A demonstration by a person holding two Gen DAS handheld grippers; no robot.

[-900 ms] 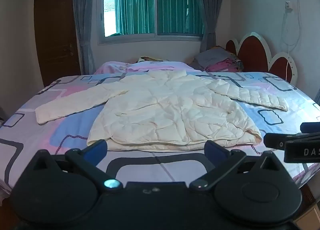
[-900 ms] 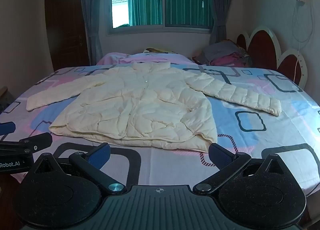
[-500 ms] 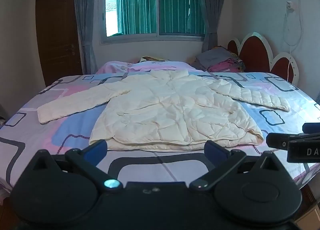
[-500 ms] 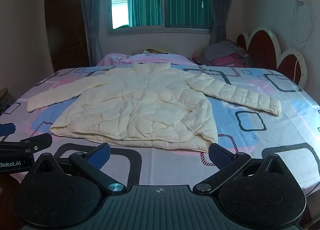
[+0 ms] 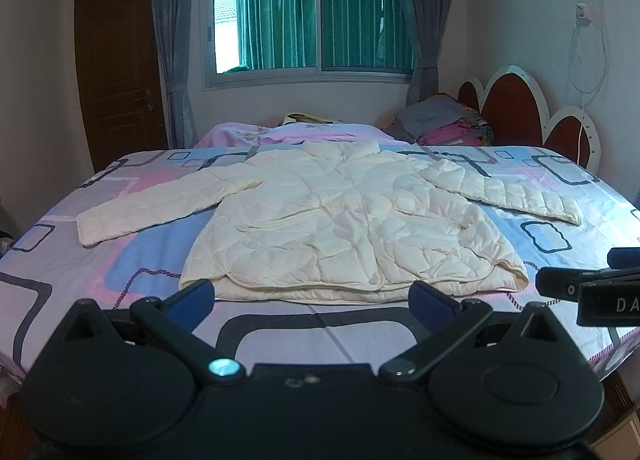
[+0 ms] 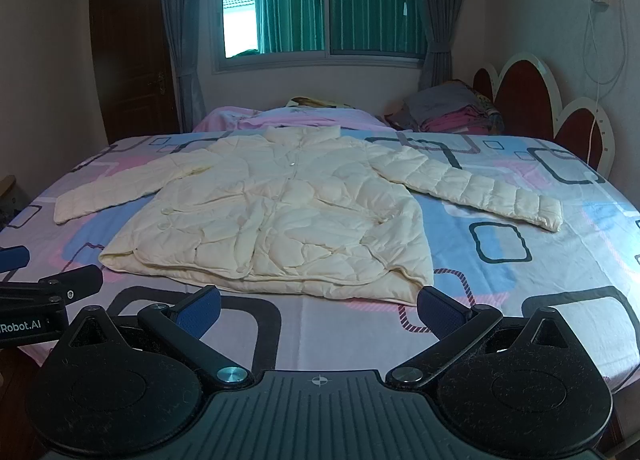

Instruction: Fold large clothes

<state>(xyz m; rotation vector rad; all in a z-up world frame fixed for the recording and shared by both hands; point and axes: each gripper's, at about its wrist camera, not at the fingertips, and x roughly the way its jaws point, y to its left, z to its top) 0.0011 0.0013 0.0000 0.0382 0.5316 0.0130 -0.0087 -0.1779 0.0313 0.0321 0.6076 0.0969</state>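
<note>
A cream quilted jacket (image 5: pixel 348 219) lies flat and front-up on the bed (image 5: pixel 280 320), unfolded, with both sleeves spread out to either side. Its collar points to the far side, toward the window (image 5: pixel 312 15), and its hem lies along the near side, just beyond the tongs. The left sleeve (image 5: pixel 160 203) reaches out over the pink and blue patterned bedsheet (image 6: pixel 520 272) to the left; the right sleeve (image 6: pixel 480 187) runs out to the right, its cuff resting on the sheet.

The left gripper (image 5: pixel 312 296) hangs over the near edge of the bed with its jaws spread wide and released, nothing between them; its blue-padded fingers (image 5: pixel 192 296) sit just short of the jacket's hem. The right gripper (image 6: pixel 320 304) stands the same way, jaws fully apart and empty, its fingers (image 6: pixel 440 308) near the hem's right corner without touching it. Each tool shows at the edge of the other's view.

No box, basket or drawer shows. At the far right of the bed, beside the red scalloped headboard (image 5: pixel 516 111), sits a pile of folded cloth (image 5: pixel 444 123), grey on top and pink below. A dark wooden door (image 5: pixel 116 71) stands far left, and grey curtains (image 5: pixel 172 39) flank the window.
</note>
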